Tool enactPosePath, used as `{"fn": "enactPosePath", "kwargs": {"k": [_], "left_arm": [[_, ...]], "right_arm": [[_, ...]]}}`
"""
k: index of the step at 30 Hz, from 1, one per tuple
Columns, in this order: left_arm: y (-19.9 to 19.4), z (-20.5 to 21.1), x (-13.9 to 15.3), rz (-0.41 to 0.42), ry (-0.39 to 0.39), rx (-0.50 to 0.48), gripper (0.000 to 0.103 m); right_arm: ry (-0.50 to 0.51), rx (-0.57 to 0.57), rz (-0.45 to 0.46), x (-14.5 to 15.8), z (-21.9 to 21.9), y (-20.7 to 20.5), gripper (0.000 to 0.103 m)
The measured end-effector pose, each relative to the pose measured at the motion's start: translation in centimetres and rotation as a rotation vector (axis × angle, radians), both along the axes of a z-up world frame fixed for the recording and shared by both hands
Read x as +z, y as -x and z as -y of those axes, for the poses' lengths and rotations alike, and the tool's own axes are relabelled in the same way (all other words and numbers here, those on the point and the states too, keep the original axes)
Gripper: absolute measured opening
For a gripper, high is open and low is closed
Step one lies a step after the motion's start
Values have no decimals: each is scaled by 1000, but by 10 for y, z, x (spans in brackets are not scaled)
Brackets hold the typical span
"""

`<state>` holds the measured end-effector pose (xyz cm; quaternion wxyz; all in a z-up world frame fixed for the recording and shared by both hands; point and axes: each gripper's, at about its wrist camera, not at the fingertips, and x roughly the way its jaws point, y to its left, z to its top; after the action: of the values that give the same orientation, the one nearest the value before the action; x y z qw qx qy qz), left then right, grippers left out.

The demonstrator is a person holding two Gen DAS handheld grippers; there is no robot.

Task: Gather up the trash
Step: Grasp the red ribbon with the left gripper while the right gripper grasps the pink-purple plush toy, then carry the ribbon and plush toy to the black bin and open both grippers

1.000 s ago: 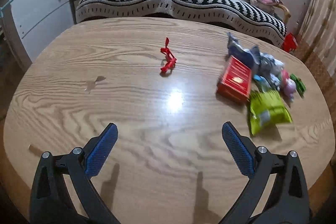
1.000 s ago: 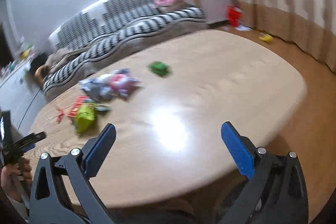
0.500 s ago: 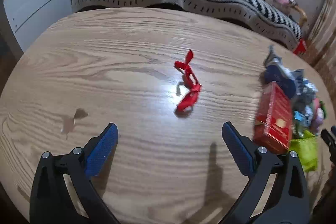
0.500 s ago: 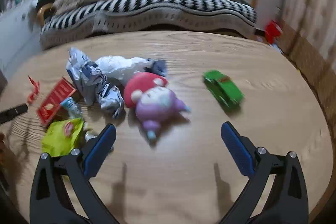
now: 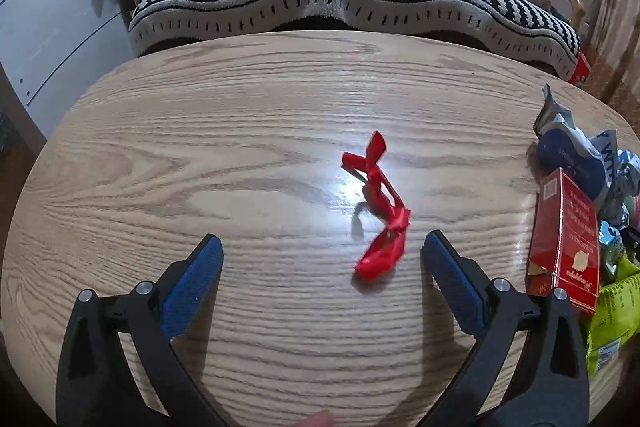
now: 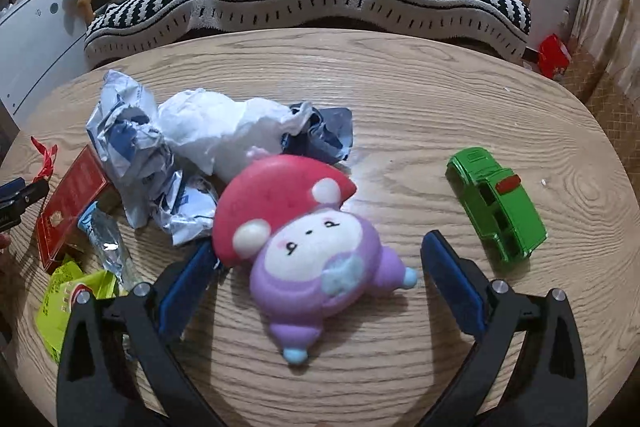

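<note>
Since half a second ago, we see both views drawn closer over the worktop: the red ribbon now lies nearer the left hand-held gripper, and the toy sits lower in the right view.

We count one worktop, one heap of crumpled white-and-blue wrappers, one mushroom-capped toy, one red box, one green toy car, one yellow-green packet, one silver sachet and one ribbon.

We see the right hand-held gripper spread wide around the toy, its left blue pad seeming to touch the red cap, nothing pinched. We see the left hand-held gripper equally wide, holding nothing; the ribbon's near end lies between its tips, closer to the right pad.
</note>
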<state>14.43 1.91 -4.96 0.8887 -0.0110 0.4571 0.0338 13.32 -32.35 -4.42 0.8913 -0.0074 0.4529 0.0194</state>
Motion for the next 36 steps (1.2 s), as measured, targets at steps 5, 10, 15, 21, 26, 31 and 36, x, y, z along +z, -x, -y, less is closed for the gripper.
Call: {"fn": "enactPosePath", "kwargs": {"k": [5,10,15,21,26,31,36], "left_arm": [[-1,0,1,-2,-2,2,97],[4,10,12,1,-27,-63,14],[15,15,26,16,15,-56,7],[27,18,32,16,62,-68,7],[32,21,34,25,51,-82,7],[30,16,32,15,55,-74,7],[26,17,29,1,38,-76,7]], "right_arm": [[2,-2,2,0,0,-1,98],[-13,-38,55,6,1,12,55],[-43,-58,103,11,1,36,49],[-62,-115,176,30,5,59,49],[-126,-167,219,41,15,67,50],[-287,-224,307,57,37,79,54],[-262,-243,151,32,40,63,54]]}}
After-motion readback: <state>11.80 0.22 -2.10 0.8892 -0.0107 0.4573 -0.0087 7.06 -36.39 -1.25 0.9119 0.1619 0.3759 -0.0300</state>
